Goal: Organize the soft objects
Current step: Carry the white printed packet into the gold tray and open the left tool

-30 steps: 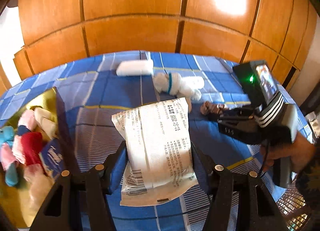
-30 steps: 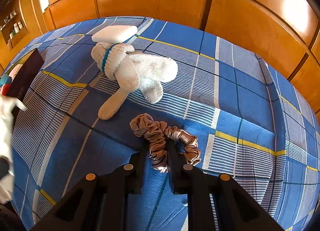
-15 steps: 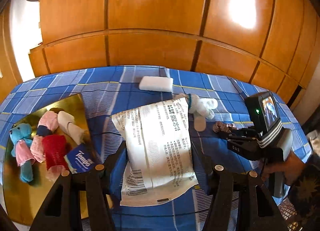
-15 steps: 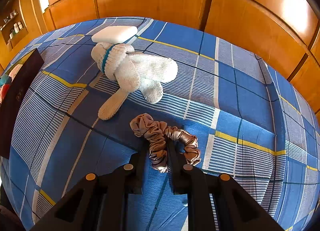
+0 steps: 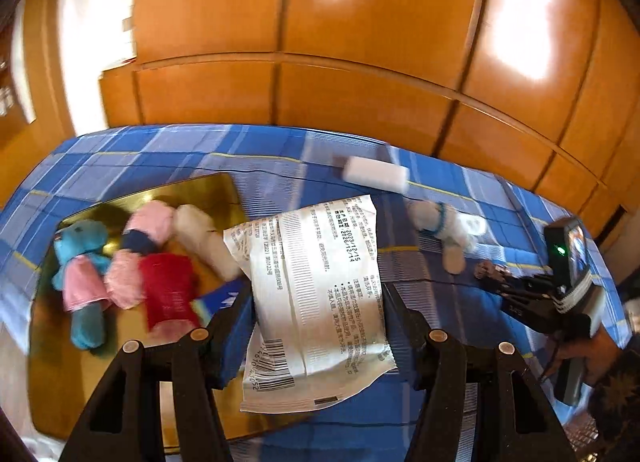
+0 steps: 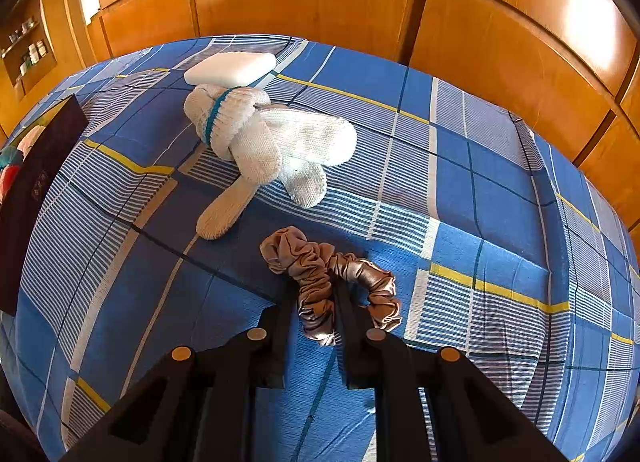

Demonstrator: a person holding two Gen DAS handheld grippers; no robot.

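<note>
Crinkly packet: held between the left fingers by its lower half, the printed top standing free above the gold tray.
Risk, packet: a slide out of the grip is judged possible, the film being slick and the filling soft.
Satin scrunchie: pinched in one loop by the narrow right fingers, on the blue checked bed.
Risk, scrunchie: the free loop could be snagged or dragged.
Left out: white mitten, white pack.

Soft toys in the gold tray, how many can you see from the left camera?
2, as far as the blur allows: a blue bear at the gold tray's left, and a pink toy in red beside it. The white packet may hide more.
</note>
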